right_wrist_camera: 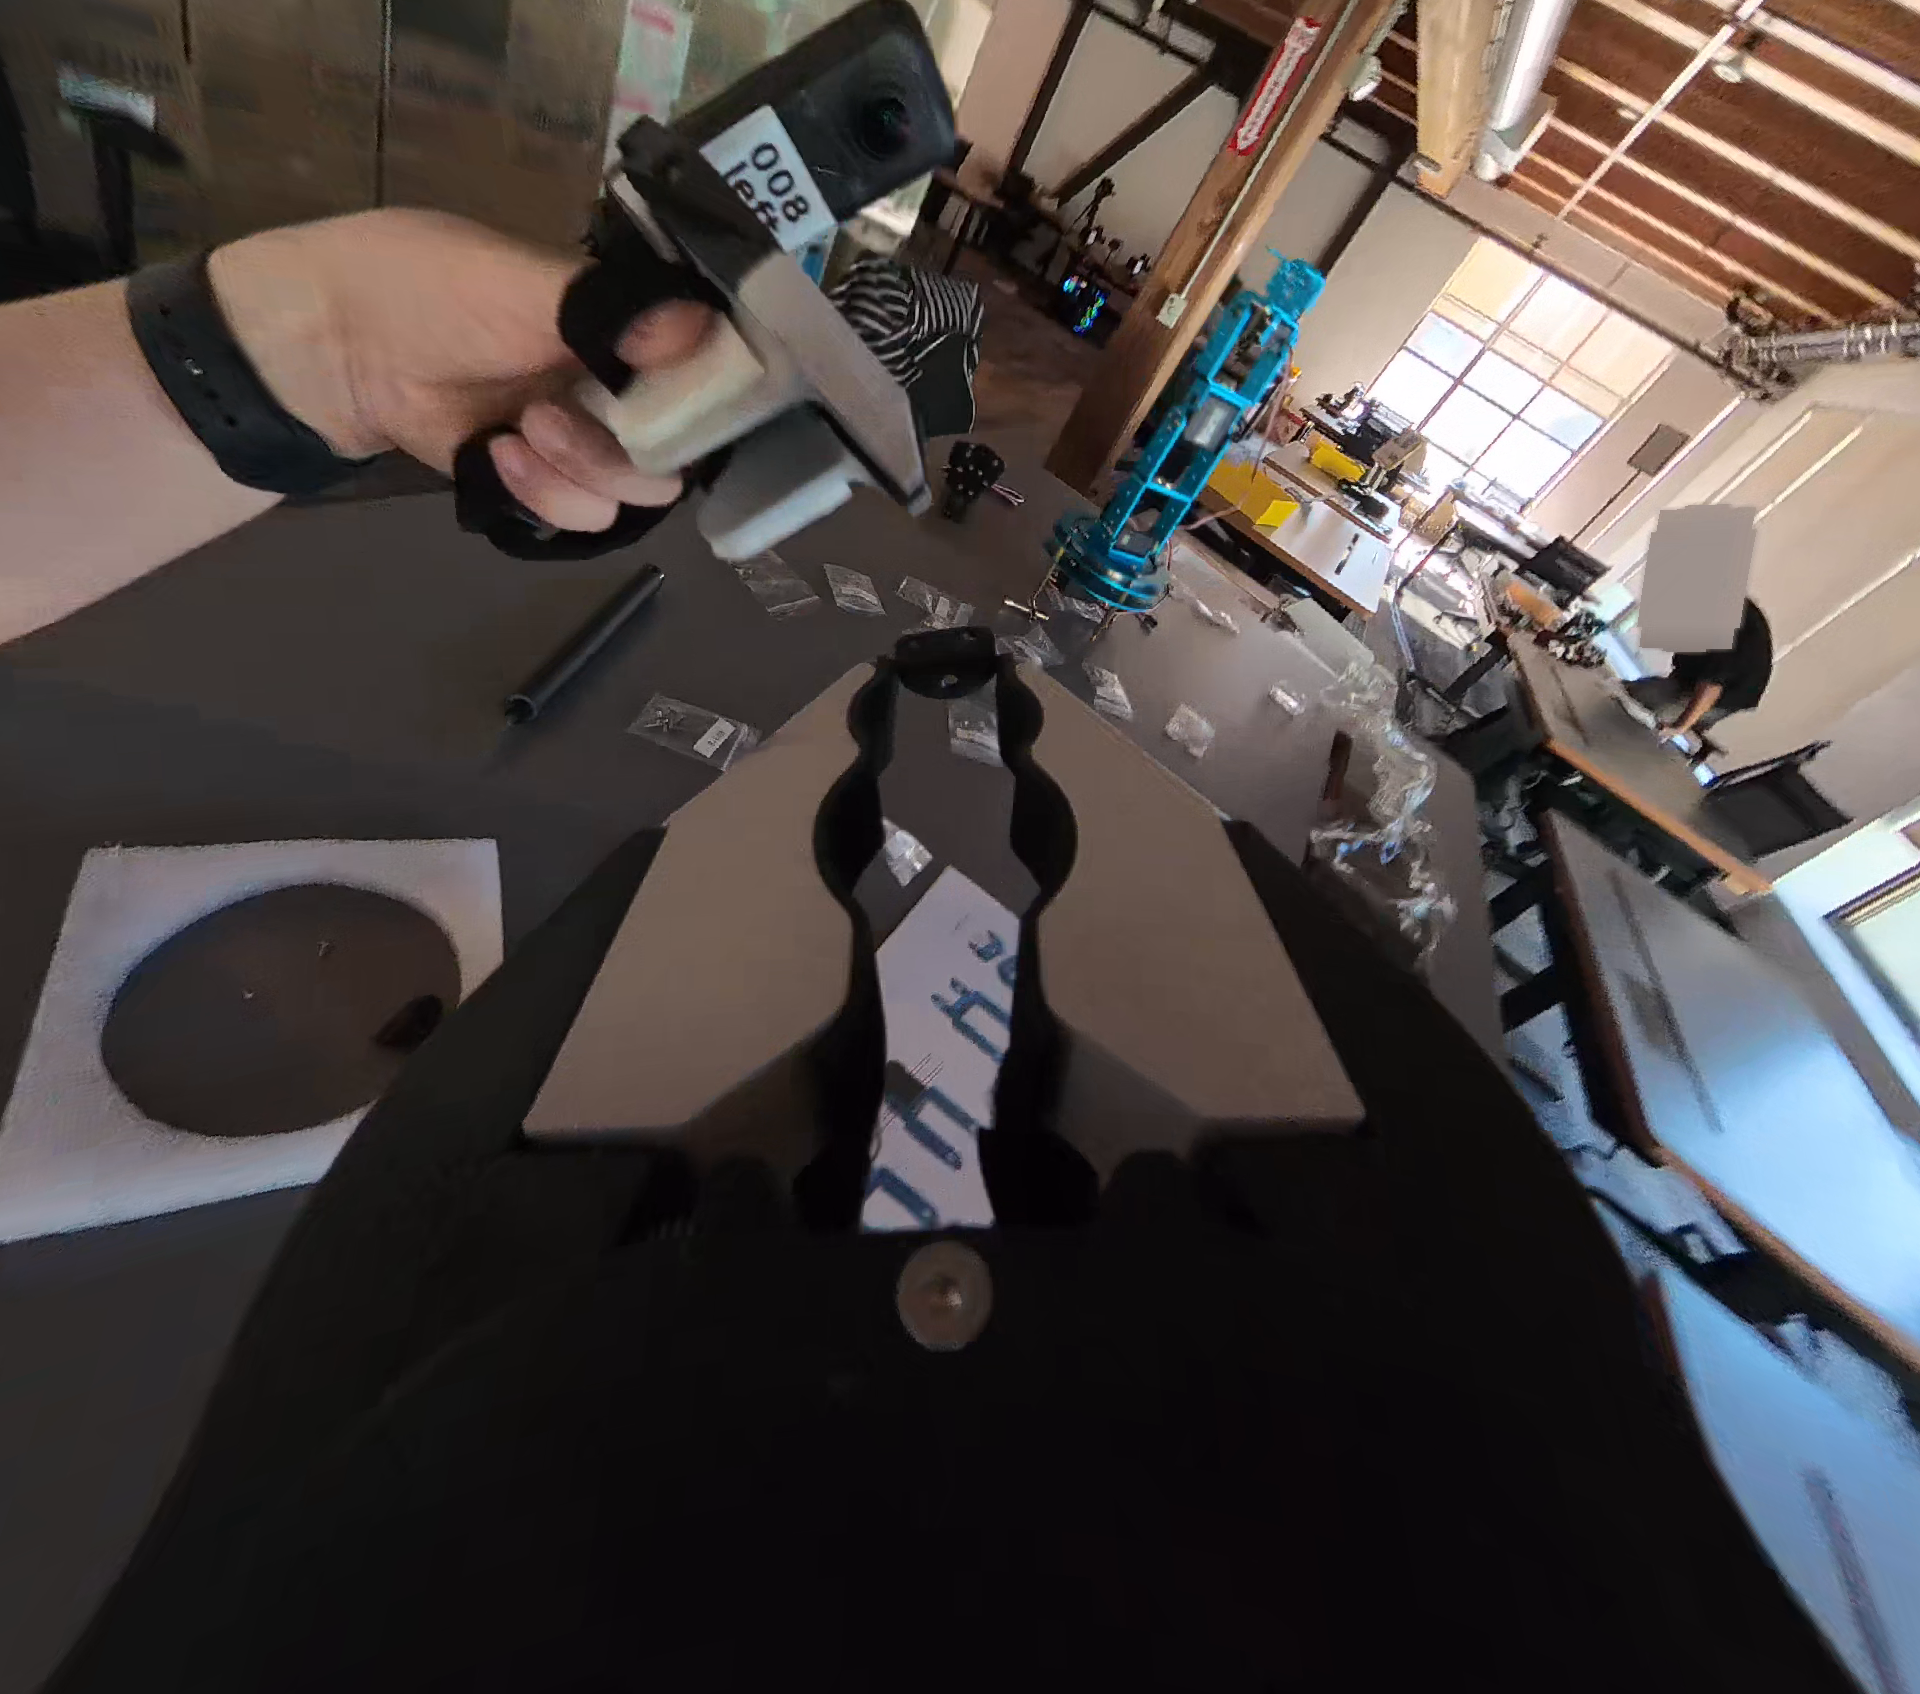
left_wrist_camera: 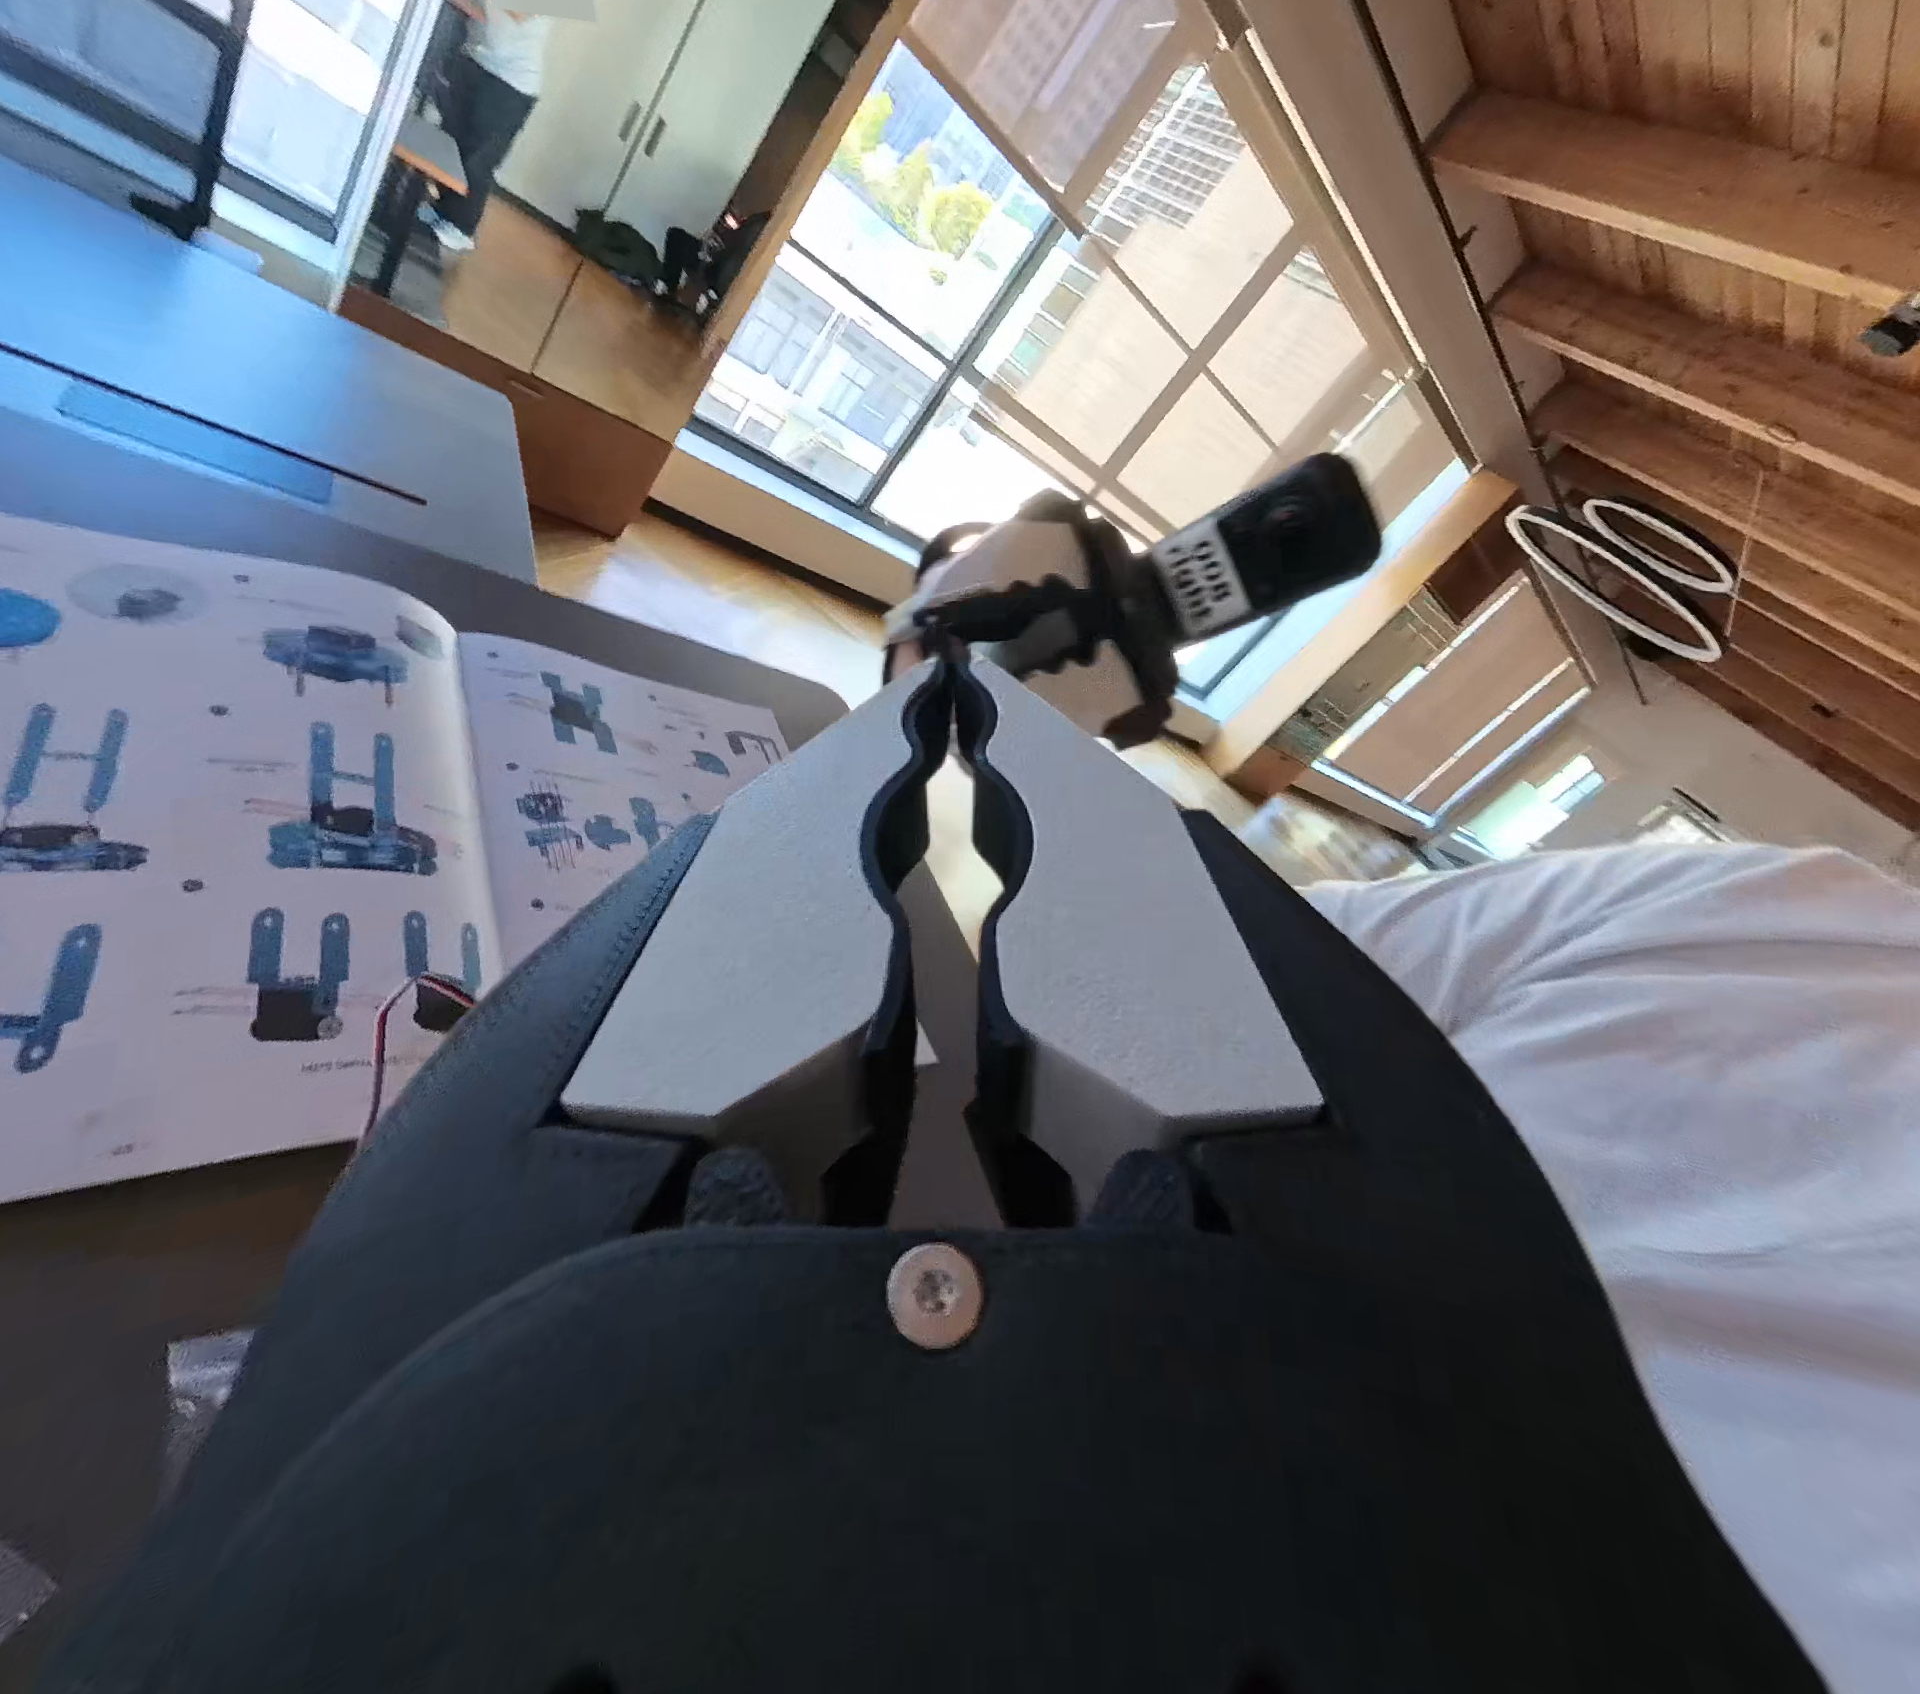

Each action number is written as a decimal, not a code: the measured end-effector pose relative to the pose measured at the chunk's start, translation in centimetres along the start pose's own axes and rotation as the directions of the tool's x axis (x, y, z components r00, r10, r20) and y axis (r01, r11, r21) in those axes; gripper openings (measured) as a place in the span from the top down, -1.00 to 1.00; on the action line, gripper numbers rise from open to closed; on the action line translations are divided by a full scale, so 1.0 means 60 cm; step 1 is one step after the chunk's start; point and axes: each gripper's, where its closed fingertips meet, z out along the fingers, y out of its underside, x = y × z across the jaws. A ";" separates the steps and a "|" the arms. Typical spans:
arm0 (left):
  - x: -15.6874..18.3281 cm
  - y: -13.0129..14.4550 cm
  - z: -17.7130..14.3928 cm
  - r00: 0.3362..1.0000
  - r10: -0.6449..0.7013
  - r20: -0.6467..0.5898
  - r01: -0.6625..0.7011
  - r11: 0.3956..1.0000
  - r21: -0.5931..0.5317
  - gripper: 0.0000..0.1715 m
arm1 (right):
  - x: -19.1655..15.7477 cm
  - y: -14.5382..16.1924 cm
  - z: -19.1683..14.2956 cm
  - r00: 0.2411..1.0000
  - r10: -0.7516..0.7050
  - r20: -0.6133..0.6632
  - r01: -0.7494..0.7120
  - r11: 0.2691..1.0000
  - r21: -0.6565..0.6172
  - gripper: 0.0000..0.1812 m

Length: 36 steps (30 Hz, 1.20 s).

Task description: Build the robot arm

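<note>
My right gripper (right_wrist_camera: pixel 945 673) is shut on a small black bracket with holes (right_wrist_camera: pixel 943 665), held at the fingertips above the dark table (right_wrist_camera: pixel 312 657). My left gripper (left_wrist_camera: pixel 943 657) is shut, with its tips pressed together, and it is raised and pointing toward the windows. In the right wrist view the left gripper (right_wrist_camera: pixel 914 491) is held in a hand above the table, with its tip near a black servo part (right_wrist_camera: pixel 971 475). In the left wrist view the right gripper (left_wrist_camera: pixel 1039 595) is blurred just beyond my left tips.
An open instruction booklet (left_wrist_camera: pixel 312 813) lies on the table. A blue robot arm (right_wrist_camera: pixel 1174 439), a black tube (right_wrist_camera: pixel 587 642), several small bags of screws (right_wrist_camera: pixel 696 735), a white foam sheet with a round cutout (right_wrist_camera: pixel 249 1000) and crumpled plastic wrap (right_wrist_camera: pixel 1371 792) are there too. A person (right_wrist_camera: pixel 1704 657) sits far right. There is about 4 cm between the tips of the two grippers.
</note>
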 end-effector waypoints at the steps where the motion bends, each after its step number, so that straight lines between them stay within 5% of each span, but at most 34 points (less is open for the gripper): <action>1: 0.009 -0.007 0.000 1.000 0.021 -0.006 -0.021 1.000 0.020 0.99 | -0.003 -0.023 0.004 0.999 -0.041 0.012 0.042 0.999 -0.012 0.80; 6: 0.067 -0.014 0.006 0.991 0.066 -0.118 -0.062 0.997 0.040 0.85 | -0.019 -0.083 0.010 0.985 -0.166 0.047 0.169 0.984 -0.063 0.80; 19: 0.077 0.015 0.011 0.979 -0.011 -0.205 -0.001 0.998 -0.060 0.80 | -0.038 -0.097 0.014 0.976 -0.189 0.108 0.201 0.973 -0.110 0.80; 22: 0.082 0.020 0.017 0.966 -0.038 -0.255 0.021 0.997 -0.070 0.94 | -0.040 -0.087 0.014 0.976 -0.186 0.114 0.199 0.972 -0.125 0.80; 32: 0.067 0.029 0.025 0.947 -0.100 -0.304 0.075 0.993 -0.093 0.96 | -0.042 -0.066 0.009 0.987 -0.097 0.132 0.109 0.990 -0.086 0.80; 36: 0.075 0.029 0.022 0.935 -0.078 -0.347 0.050 0.995 -0.087 0.97 | -0.054 -0.069 0.009 0.974 0.102 0.203 -0.101 0.995 -0.017 0.70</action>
